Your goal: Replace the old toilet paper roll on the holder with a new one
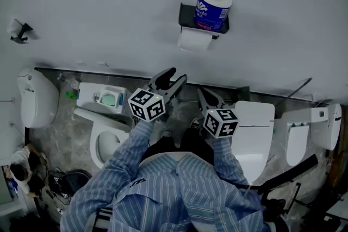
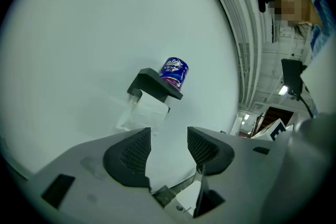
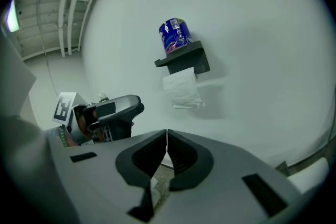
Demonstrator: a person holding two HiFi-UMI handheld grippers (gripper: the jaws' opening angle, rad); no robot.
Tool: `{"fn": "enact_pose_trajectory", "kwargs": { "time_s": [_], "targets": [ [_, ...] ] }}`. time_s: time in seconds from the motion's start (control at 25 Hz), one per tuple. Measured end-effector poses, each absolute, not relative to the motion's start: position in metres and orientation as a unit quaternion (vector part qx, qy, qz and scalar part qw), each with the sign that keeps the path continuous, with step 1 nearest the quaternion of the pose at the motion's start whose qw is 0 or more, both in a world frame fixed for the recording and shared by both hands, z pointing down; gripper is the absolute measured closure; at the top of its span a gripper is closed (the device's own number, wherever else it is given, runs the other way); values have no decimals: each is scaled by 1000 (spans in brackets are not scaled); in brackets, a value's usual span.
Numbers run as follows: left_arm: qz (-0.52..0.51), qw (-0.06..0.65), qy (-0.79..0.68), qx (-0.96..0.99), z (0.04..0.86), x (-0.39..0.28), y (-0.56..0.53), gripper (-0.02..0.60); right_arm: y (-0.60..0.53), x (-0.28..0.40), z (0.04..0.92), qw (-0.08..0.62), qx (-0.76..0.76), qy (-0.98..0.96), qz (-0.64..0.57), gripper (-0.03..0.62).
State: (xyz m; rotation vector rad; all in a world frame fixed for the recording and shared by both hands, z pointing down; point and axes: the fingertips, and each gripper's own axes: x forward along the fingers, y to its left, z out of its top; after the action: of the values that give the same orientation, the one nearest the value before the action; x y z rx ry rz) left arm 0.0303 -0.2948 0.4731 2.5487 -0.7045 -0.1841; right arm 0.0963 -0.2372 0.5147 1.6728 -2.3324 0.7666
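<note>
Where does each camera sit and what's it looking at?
Head view: on the person's head, looking down at the wall's paper holder; striped sleeves, left gripper, right gripper show.
Left gripper view: on the left gripper, looking past its open jaws at the holder.
Right gripper view: on the right gripper, jaws shut, facing the holder.
All share the blue wrapped roll on top.

Matt wall, glossy wrapper, soft paper
The pale wall [image 1: 109, 2] is looking smooth and matt, the dark holder [image 1: 187, 14] matt too; the wrapped roll [image 1: 213, 8] is shining in glossy blue film, and the paper [image 1: 194, 39] beneath is hanging soft and white. The toilet [image 1: 117, 129] is gleaming like glazed ceramic, the shirt [image 1: 163, 193] is reading as striped cloth, and the left claw [image 2: 169, 134] is showing matt grey plastic with dark meshed pads [image 2: 131, 155].
</note>
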Motion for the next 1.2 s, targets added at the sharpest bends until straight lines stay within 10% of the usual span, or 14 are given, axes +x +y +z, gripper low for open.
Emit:
{"fn": "enact_pose_trajectory", "kwargs": {
  "time_s": [1.2],
  "targets": [
    [-392, 491, -280, 726, 444, 102, -442, 306, -331, 189, 519, 136, 436, -858, 236, 586]
  ]
}}
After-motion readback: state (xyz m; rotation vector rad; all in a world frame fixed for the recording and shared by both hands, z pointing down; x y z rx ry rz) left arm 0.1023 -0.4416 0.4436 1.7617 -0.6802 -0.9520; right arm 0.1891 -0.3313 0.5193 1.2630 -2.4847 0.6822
